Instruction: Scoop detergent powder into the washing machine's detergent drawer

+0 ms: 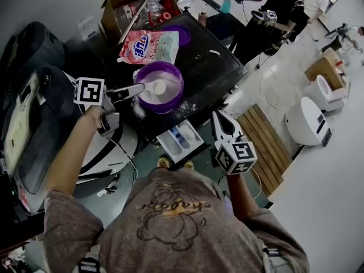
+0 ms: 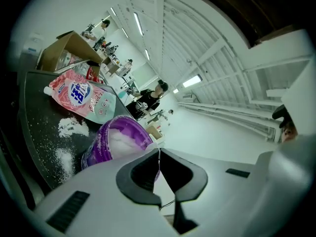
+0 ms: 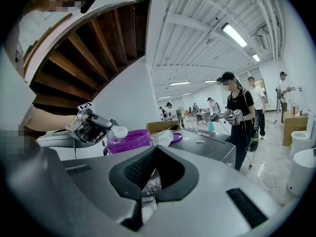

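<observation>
Your left gripper point(image 1: 138, 89) is clamped on the handle of the white scoop point(image 1: 158, 87), and the scoop's bowl sits over the powder in the purple tub point(image 1: 177, 77), looking loaded. Carry it level and slow. Spilled powder point(image 2: 69, 128) already dusts the washing machine top point(image 1: 216, 67), so don't tip early. The detergent drawer point(image 1: 181, 139) stands pulled open just below the tub, nearer you and between both grippers. Your right gripper point(image 1: 220, 121) hangs just right of the drawer, with its jaws pressed together on nothing.
</observation>
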Demonstrator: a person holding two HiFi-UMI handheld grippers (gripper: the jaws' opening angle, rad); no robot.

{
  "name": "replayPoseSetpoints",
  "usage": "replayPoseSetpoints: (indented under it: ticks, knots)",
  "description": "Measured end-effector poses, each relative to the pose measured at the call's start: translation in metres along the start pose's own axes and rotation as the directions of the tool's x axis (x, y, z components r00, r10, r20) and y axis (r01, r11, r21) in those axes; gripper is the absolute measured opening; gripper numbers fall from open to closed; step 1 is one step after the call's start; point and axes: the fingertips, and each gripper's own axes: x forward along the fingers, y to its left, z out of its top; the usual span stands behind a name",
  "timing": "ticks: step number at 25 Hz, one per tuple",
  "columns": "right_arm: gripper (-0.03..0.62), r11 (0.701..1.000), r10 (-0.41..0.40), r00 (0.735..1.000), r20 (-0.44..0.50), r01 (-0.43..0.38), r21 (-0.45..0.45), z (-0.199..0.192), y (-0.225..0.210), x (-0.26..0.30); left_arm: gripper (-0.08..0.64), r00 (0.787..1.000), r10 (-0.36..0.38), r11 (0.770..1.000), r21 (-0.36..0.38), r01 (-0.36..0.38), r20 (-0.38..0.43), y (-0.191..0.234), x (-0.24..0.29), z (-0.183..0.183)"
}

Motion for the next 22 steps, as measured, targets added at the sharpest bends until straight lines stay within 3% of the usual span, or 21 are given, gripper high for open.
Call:
replayPoseSetpoints:
  ticks: [8, 14, 22]
  knots:
    - [0.002, 0.999, 0.013, 1.0, -0.019, -0.014, -0.039, -0.01, 0.0, -0.008, 0.023, 0.994, -0.04, 0.999, 0.015, 0.038, 0.103, -0.007, -0.009, -0.004]
    - [0.002, 0.999, 0.022, 0.999, -0.03, -0.023, -0.04, -0.013, 0.001, -0.014, 0.023, 0.987, -0.085, 0.996, 0.013, 0.084, 0.137, -0.02, -0.005, -0.018]
    - [0.002, 0.996, 0.084, 0.994, -0.064, -0.086, -0.036, -0.017, 0.006, -0.022, 0.023, 0.985, -0.055, 0.997, 0.054, 0.046, 0.165, -0.03, 0.004, -0.047]
